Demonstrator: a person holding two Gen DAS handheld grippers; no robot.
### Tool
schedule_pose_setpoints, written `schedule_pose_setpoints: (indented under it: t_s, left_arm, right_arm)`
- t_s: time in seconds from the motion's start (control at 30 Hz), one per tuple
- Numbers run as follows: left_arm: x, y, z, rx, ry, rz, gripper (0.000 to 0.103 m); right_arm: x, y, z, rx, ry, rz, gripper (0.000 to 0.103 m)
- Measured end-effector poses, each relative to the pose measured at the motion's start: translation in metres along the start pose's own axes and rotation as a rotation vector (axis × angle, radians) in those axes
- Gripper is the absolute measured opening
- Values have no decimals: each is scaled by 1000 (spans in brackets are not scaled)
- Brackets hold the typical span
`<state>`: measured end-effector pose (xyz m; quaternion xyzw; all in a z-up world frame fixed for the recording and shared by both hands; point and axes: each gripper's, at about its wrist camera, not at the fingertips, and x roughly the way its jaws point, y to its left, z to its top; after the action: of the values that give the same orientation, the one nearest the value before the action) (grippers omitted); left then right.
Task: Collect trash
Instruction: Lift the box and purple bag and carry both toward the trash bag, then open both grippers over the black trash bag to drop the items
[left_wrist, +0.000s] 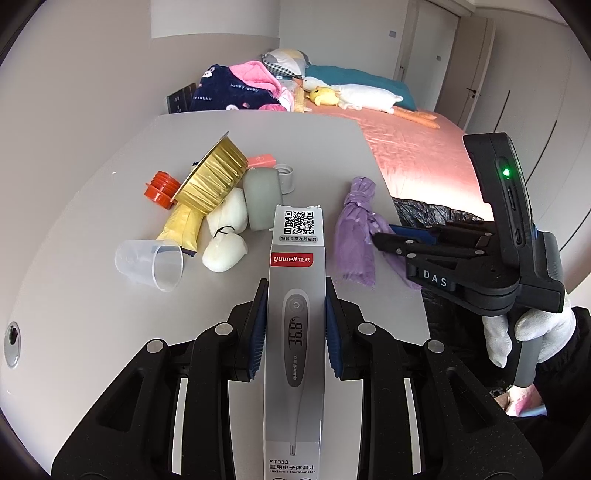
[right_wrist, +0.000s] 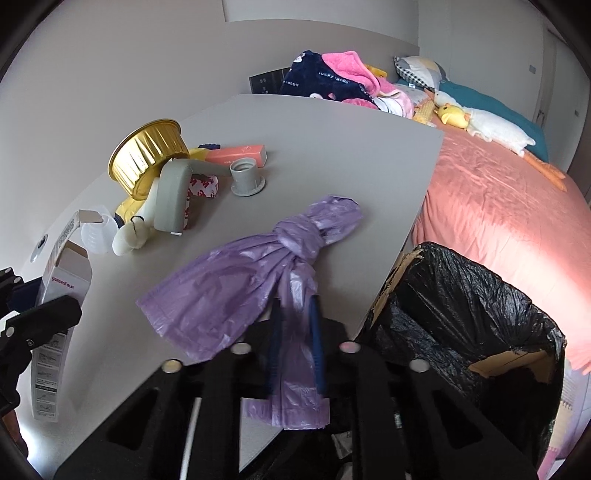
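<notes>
Your right claw (right_wrist: 295, 347) pinches the purple bag (right_wrist: 236, 284); lift clear, swing toward four o'clock, into the black-lined bin (right_wrist: 461, 314).

The thermometer box (left_wrist: 295, 295) sits between the left gripper (left_wrist: 295, 325) fingers, over the bench (left_wrist: 92, 314) near edge; the knotted bag (right_wrist: 255, 280) lies on the bench to its right, one end between the right gripper (right_wrist: 295, 339) fingers; the cup (left_wrist: 151, 264), foil tray (left_wrist: 210, 177) and threaded cap (left_wrist: 160, 188) cluster left and behind the box; the lined bin (right_wrist: 480, 314) stands right of the bench, the bed (right_wrist: 498, 206) behind it.
</notes>
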<state>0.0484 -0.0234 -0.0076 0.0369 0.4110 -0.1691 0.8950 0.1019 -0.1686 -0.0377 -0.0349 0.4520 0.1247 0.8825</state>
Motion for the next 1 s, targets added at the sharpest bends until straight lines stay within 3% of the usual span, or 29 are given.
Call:
schedule_pose_setpoints:
  t_s: [0.07, 0.4, 0.67, 1.0]
  left_arm:
    - [0, 0, 0, 2, -1, -2, 27]
    - [-5, -15, 12, 24, -40, -57, 27]
    - [-1, -48, 30, 51, -70, -131, 27]
    - [13, -97, 45, 119, -56, -206, 27]
  right_arm:
    - [-1, -3, 0, 14, 1, 22, 3]
    - [-49, -24, 6, 64, -115, 12, 3]
    - [-92, -57, 1, 118, -175, -30, 3]
    - [-118, -101, -16, 190, -193, -86, 3]
